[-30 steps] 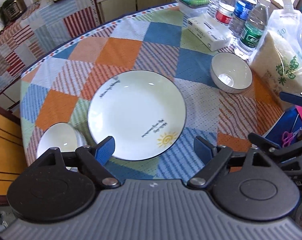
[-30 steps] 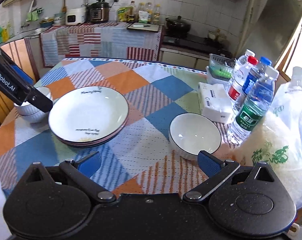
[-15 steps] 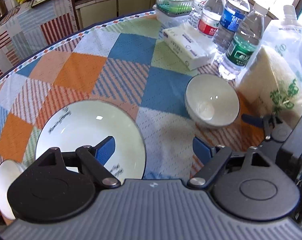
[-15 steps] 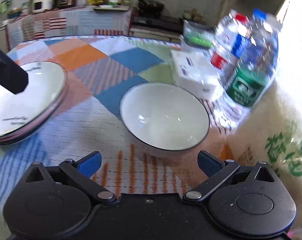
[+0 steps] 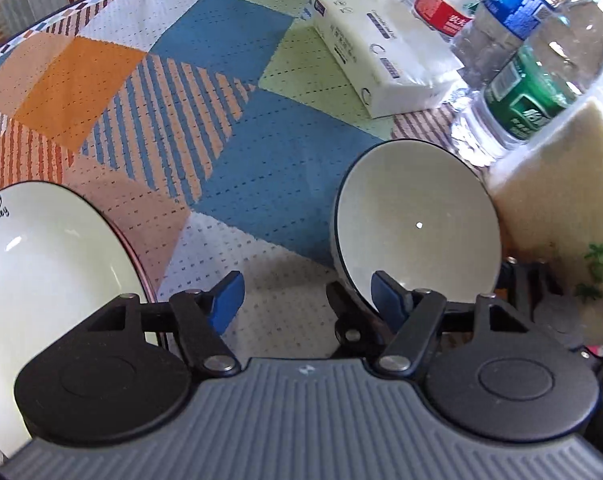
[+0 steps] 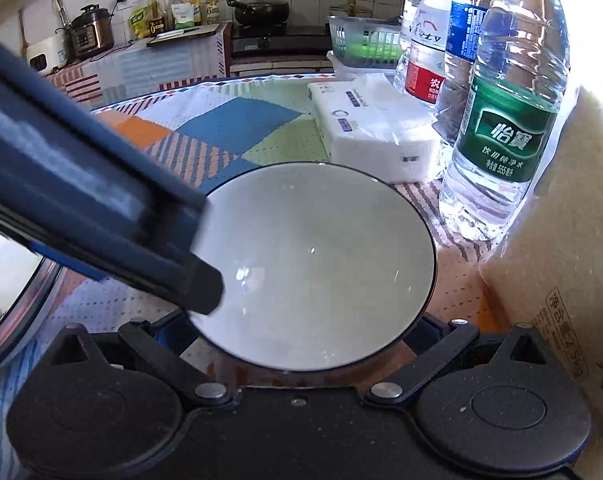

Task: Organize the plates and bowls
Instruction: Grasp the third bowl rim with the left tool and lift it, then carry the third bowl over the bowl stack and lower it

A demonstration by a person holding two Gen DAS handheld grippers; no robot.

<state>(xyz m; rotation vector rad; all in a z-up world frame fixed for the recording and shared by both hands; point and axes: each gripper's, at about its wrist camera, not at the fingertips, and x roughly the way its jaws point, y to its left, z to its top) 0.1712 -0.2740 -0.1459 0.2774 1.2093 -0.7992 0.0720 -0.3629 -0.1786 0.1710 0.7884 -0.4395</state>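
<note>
A white bowl with a dark rim [image 5: 417, 224] [image 6: 317, 264] sits on the patchwork tablecloth beside the water bottles. My right gripper [image 6: 301, 332] is open, its fingers on either side of the bowl's near body under the rim. My left gripper [image 5: 307, 298] is open; its right finger hangs over the bowl's near-left rim and shows as a dark blue bar [image 6: 101, 216] in the right wrist view. A white plate with lettering [image 5: 49, 292] lies at the left, on another plate; its edge shows in the right wrist view [image 6: 5, 300].
Three water bottles [image 6: 505, 120] and a white tissue pack [image 5: 381, 60] stand behind the bowl. A bag of rice [image 6: 557, 248] presses close on the right. A green basket [image 6: 361, 40] sits at the table's far edge. Kitchen counter lies beyond.
Both grippers moved forward and right toward the bowl. My right gripper's fingers now flank the bowl, and my left gripper's right finger now reaches over its rim.
</note>
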